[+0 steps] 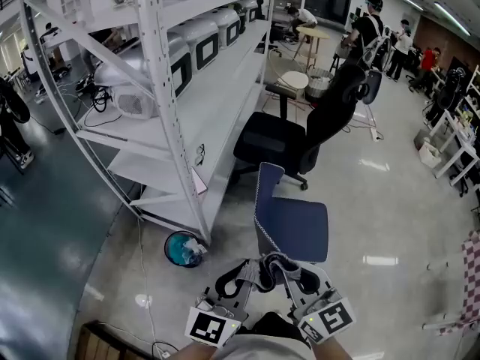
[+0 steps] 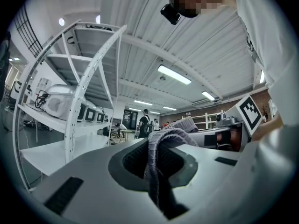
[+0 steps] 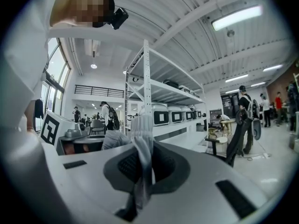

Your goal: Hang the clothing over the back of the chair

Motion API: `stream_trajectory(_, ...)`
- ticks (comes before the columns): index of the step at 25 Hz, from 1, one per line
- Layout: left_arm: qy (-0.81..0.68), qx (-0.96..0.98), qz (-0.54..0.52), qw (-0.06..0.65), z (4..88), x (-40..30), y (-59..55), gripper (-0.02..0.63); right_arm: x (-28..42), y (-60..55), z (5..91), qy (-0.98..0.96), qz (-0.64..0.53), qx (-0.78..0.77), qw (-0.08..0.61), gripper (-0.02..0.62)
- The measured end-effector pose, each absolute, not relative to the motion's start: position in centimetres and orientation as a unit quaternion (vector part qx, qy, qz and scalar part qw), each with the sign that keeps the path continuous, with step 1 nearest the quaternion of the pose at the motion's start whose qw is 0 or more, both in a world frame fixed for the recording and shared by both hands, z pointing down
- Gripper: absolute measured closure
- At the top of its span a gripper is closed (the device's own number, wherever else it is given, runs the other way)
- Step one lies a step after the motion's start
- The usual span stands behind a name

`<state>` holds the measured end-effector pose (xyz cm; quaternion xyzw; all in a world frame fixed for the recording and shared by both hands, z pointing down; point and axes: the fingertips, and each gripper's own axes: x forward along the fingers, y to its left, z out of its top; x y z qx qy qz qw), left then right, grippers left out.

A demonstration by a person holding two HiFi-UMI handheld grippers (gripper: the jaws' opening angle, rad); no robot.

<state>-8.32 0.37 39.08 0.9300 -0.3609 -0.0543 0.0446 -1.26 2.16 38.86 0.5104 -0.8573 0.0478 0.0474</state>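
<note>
Left tool [image 1: 251, 274] and right tool [image 1: 289, 272] are sitting side by side at the bottom centre of the head view, both pinching a grey piece of clothing [image 1: 271, 264] that is bunching between them. Just above them in the frame a blue chair [image 1: 300, 227] is standing on the floor, its back [image 1: 268, 197] rising at its left and not yet carrying the clothing. A white shelf rack [image 1: 187, 88] is filling the upper left.

In the left gripper view, the left tool's jaws are clamping a fold of dark grey knit at lower centre, with the cloth arching up over them.

In the right gripper view, the right tool's jaws are gripping a pale ribbed edge of the clothing, which is standing upright between them at lower centre.
</note>
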Motion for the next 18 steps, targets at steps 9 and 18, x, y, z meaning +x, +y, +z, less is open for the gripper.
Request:
stream_trajectory(9, -0.38, 0.922, -0.047, 0.059, 39.7, -8.3, -0.9, 0.574, -1.4, 0.6, 39.5, -0.87, 0.059, 0.488, 0.041, 0.577)
stream_trajectory(18, -0.418, 0.906, -0.038, 0.054, 39.6, -7.1, -4.5, 0.574, 1.1, -3.1, 39.7, -0.883, 0.068, 0.463, 0.036, 0.577)
